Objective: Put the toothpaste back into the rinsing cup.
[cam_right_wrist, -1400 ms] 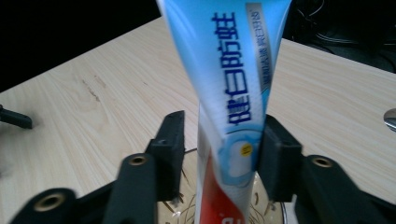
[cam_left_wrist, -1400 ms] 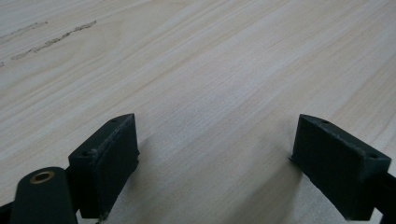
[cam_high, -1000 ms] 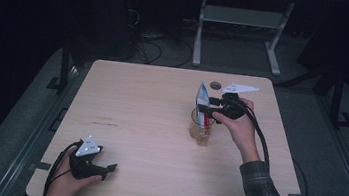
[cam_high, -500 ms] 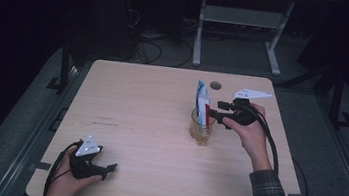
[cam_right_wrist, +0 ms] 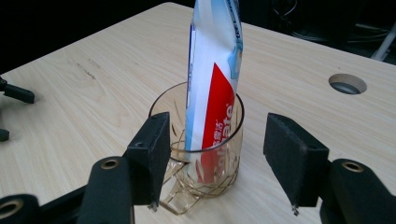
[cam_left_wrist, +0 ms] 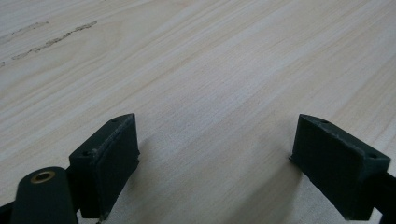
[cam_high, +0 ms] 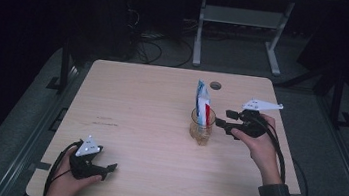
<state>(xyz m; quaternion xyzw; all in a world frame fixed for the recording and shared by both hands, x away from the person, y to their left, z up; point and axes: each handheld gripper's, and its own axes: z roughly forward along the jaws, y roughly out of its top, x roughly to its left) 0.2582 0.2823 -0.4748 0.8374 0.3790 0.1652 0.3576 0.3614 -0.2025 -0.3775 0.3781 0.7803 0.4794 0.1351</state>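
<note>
While the toothpaste tube (cam_high: 202,103) stands upright in the amber glass cup (cam_high: 201,127), the right gripper (cam_high: 223,123) hangs just to the right of that cup, its jaws spread and grasping nothing; in the right gripper view the right gripper (cam_right_wrist: 217,154) looks straight at the cup (cam_right_wrist: 201,154), whose wall sits beyond the two black pads (cam_right_wrist: 292,156) rather than pressed by them, and the tube (cam_right_wrist: 212,79) rises white, blue and red out of the rim, leaning a little against the far side; the cup's small handle points toward the camera there. The cup stands right of the middle of the wooden table (cam_high: 152,100), toward its far half, with a round cable hole (cam_high: 215,85) in the tabletop just beyond it; the person's right hand (cam_high: 258,141) holds the tool level, the grey plate on top pointing right. Near the front left corner the left gripper (cam_high: 106,168) rests low on the wood in the left hand (cam_high: 69,178); its jaws stand wide apart over bare board in the left gripper view, the left gripper (cam_left_wrist: 215,163) released and empty, well apart from the cup.
</note>
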